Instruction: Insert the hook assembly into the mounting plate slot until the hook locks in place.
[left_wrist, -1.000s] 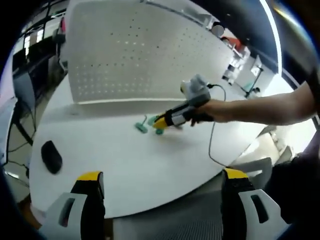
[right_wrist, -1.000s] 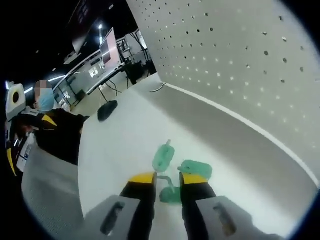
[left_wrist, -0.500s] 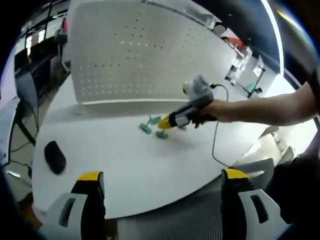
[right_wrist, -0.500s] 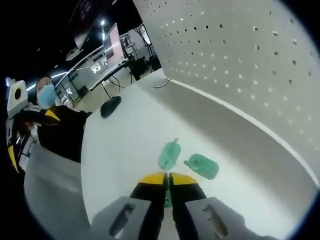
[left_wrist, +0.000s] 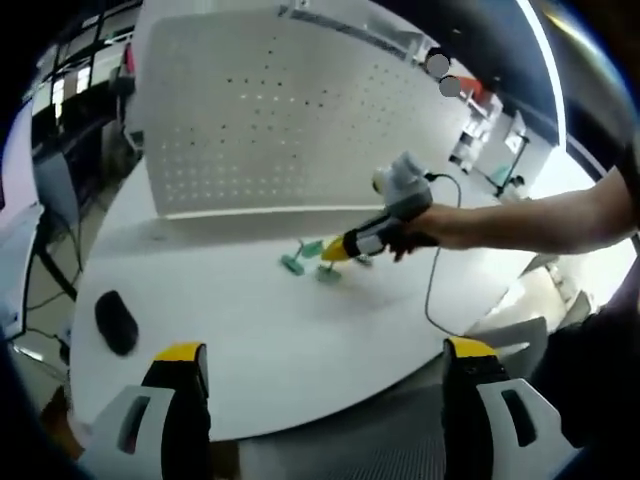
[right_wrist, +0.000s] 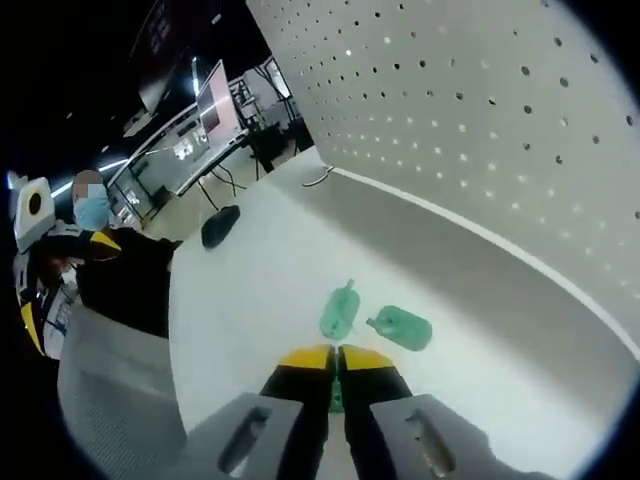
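Three small green hook pieces lie on the white table in front of the upright white pegboard (left_wrist: 270, 110). In the left gripper view they sit mid-table: one (left_wrist: 293, 263), one (left_wrist: 312, 247) and one (left_wrist: 328, 272) at the tip of my right gripper (left_wrist: 333, 252), which a hand holds. In the right gripper view my right gripper (right_wrist: 335, 358) is shut on a green hook piece (right_wrist: 335, 396), mostly hidden by the jaws. Two more hook pieces (right_wrist: 340, 312) (right_wrist: 400, 327) lie just ahead, before the pegboard (right_wrist: 480, 130). My left gripper (left_wrist: 325, 352) stands wide open near the table's front edge, holding nothing.
A black mouse (left_wrist: 117, 322) (right_wrist: 220, 225) lies on the table (left_wrist: 230, 340), off to the side of the hook pieces. A cable (left_wrist: 428, 290) trails from the right gripper across the table. A person in dark clothes (right_wrist: 120, 270) sits at the table's edge.
My right gripper's jaws, open around a green hook piece one second ago, have shut on it. Both views have shifted slightly. The left gripper stays open.
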